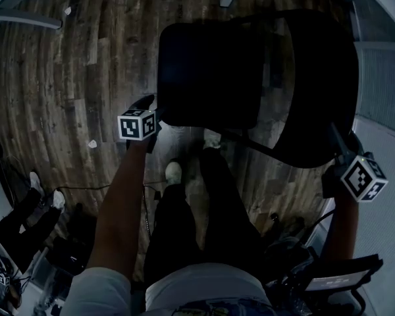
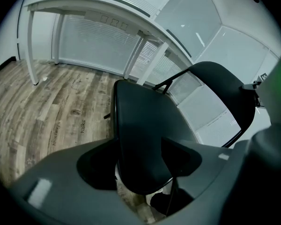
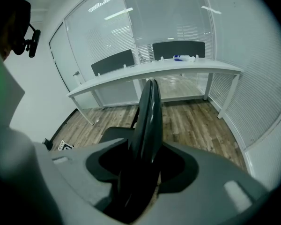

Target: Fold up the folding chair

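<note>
While the chair point(image 1: 250, 84) stands not yet folded on the wood floor point(image 1: 66, 78), both grippers are at it.

Left gripper point(image 1: 149, 108): it points steeply down at the left edge of the seat point(image 1: 210, 71). Its jaws are spread. The rounded seat edge sits between them, and dark space shows at either side of it in the left gripper view, so the seat is not gripped. Beyond this gripper the seat runs away from the jaws. The backrest point(image 1: 316, 91) rises further off to its right, joined to the seat by thin black tubing point(image 2: 175, 78). A white desk point(image 2: 84, 6) runs along the blinds well beyond the gripper.

Just right of this gripper and nearer the person, two pale shoes point(image 1: 174, 172) stand on the floor beside the seat's near edge.

Right gripper point(image 1: 342, 151): it is at the right-hand rim of the backrest, well apart from the left gripper, and it also points steeply down. In its own view the backrest stands edge-on, a thin dark panel running straight up between the jaws, which are pressed on it from both sides. The seat lies low to the left of this gripper. A second white desk point(image 3: 178, 67) crosses the room well beyond it. Two dark panels point(image 3: 178, 49) stand behind that desk.
</note>
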A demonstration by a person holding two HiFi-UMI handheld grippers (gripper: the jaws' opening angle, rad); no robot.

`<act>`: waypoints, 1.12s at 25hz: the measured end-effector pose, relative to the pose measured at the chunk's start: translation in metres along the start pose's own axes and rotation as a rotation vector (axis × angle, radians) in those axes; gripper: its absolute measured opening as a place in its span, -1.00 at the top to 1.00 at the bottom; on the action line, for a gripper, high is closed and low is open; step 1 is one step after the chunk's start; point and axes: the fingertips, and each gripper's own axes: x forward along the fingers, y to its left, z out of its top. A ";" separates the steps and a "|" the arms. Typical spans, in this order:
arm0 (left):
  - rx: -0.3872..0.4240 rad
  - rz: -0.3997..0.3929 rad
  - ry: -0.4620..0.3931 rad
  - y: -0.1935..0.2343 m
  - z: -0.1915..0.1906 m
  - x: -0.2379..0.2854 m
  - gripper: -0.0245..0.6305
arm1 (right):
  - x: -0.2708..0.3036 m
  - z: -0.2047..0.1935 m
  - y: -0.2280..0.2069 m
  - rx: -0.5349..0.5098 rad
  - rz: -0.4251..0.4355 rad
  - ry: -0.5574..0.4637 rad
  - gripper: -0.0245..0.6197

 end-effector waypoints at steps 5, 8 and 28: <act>-0.070 -0.026 0.001 0.018 -0.008 0.020 -0.02 | 0.003 -0.008 -0.002 0.013 -0.005 0.032 0.37; -0.113 -0.043 -0.013 0.026 -0.008 0.029 -0.06 | 0.011 -0.018 0.005 0.028 0.034 0.054 0.37; -0.404 -0.408 -0.065 0.028 -0.014 0.074 -0.25 | 0.014 -0.015 0.017 0.031 0.073 -0.012 0.37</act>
